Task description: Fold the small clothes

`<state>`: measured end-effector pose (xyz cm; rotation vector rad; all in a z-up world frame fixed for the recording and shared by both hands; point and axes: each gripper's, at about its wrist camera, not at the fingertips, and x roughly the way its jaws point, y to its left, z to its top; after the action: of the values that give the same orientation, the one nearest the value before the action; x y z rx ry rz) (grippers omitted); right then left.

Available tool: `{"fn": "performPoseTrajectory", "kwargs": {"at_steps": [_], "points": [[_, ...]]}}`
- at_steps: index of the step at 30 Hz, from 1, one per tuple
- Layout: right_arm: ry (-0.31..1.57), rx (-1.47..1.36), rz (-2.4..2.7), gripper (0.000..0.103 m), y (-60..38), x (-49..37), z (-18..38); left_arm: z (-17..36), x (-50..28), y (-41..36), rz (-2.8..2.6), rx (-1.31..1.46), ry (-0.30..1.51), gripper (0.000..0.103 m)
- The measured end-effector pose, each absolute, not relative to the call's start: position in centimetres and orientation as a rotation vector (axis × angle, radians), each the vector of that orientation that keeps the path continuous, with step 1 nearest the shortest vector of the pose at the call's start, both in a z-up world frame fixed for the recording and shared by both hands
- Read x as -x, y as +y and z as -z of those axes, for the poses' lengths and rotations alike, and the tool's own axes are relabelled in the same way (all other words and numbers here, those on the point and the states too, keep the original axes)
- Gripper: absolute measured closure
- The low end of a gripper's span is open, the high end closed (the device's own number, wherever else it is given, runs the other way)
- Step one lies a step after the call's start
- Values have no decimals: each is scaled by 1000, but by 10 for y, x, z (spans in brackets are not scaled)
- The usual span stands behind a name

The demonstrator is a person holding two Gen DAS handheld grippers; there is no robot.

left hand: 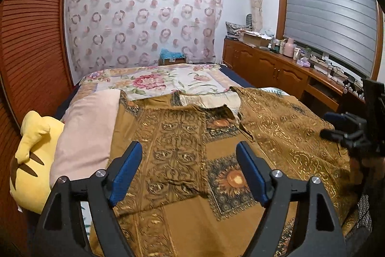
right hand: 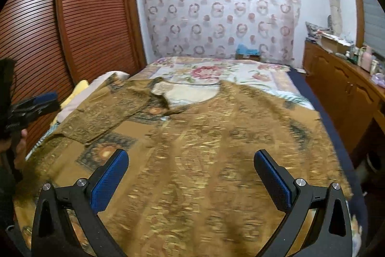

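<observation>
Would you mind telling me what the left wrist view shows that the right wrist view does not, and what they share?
Only the left wrist view shows the yellow plush toy in full beside the pink pillow, and the grey window blind. Only the right wrist view shows the garment's right edge against the dark blue sheet. Both show the brown patterned garment spread on the floral bedspread, its left side folded over, with the left gripper and right gripper open.

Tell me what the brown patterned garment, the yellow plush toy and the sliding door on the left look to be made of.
Brown patterned garment: thin woven cloth, probably cotton or rayon; it lies limp with soft creases, and the gold print has a slight sheen.
Yellow plush toy: soft stuffed fabric, matte, with rounded bulging shapes.
Sliding door: reddish-brown louvred wood or wood-look board, semi-gloss; which one is unclear.
</observation>
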<state>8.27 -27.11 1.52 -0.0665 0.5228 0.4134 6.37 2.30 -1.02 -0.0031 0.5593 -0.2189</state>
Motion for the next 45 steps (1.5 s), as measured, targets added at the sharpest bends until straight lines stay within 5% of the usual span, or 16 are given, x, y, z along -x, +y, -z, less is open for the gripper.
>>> {"fn": "performPoseTrajectory", "kwargs": {"at_steps": [9,45], "points": [[539,76,-285,3,-319,-85,-18,20,-54,0,250,-16,569,22],[808,-4,-200,63,-383,-136,-15,51,-50,-50,355,-47,662,22]]}}
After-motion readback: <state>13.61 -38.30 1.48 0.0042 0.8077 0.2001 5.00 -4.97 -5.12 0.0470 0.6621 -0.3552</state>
